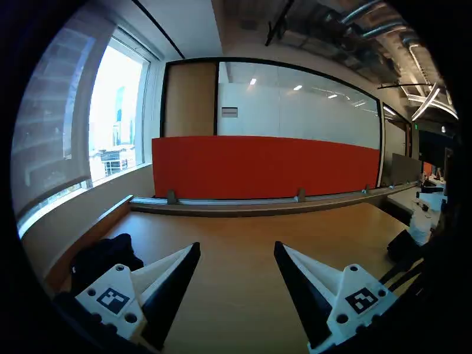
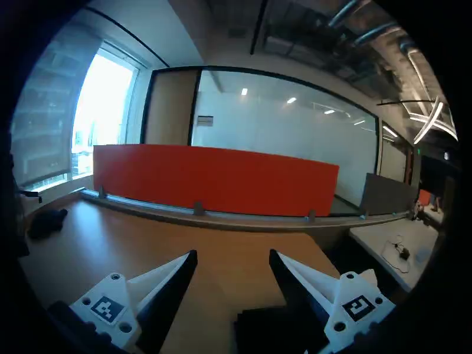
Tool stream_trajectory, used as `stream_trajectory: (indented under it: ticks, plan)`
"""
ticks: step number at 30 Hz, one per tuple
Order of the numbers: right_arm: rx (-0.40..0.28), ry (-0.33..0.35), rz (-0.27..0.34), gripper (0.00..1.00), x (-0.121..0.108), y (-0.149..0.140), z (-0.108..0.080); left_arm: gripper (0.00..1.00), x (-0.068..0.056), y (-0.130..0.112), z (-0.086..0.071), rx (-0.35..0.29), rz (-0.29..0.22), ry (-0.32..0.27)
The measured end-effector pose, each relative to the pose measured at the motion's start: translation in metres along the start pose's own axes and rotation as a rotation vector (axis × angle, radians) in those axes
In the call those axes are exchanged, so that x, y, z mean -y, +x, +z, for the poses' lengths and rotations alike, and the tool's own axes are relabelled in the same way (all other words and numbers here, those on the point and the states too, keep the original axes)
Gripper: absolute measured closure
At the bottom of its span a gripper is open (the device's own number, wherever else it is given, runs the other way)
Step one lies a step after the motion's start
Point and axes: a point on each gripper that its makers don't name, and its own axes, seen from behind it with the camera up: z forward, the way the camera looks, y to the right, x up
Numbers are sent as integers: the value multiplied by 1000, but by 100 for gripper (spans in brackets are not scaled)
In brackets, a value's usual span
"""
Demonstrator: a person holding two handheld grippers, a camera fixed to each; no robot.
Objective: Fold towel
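**Left gripper view.** A bright window (image 1: pixel 115 127) stood at far left. Below it, a crumpled dark cloth (image 1: pixel 103 259), seemingly the towel, lay on the wooden desk (image 1: pixel 248 236) near its left edge, just beside the left finger of the left gripper (image 1: pixel 236 245). That gripper's fingers were spread apart over bare wood, holding nothing. A red partition (image 1: pixel 265 168) ran along the desk's far edge. At far right sat a dark object (image 1: pixel 406 245), too blurred to identify.

**Right gripper view.** A dark bundle (image 2: pixel 46 223) lay at far left on the desk, well apart from the right gripper (image 2: pixel 233 252), whose fingers were likewise apart and empty. This view added a flat dark folded item (image 2: pixel 259 330) low between those fingers, its material unclear. At right it also showed a grey panel (image 2: pixel 386 194) and a white desk (image 2: pixel 395 242) carrying a cable (image 2: pixel 401 251).
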Motion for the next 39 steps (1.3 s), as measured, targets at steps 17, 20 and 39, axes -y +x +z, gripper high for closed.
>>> stream_trajectory:
  ticks: [17, 20, 39]
  plan:
    - [-71, 12, 59, 6, 51, 17, -2, 7, 8, 11, -4, -50, 8, 33]
    - [-78, 21, 61, 6, 62, 18, -2, 7, 11, 11, -5, -57, 8, 42]
    - [-92, 36, 53, 6, 85, 16, 1, 7, 19, -10, 0, -67, 70, 59]
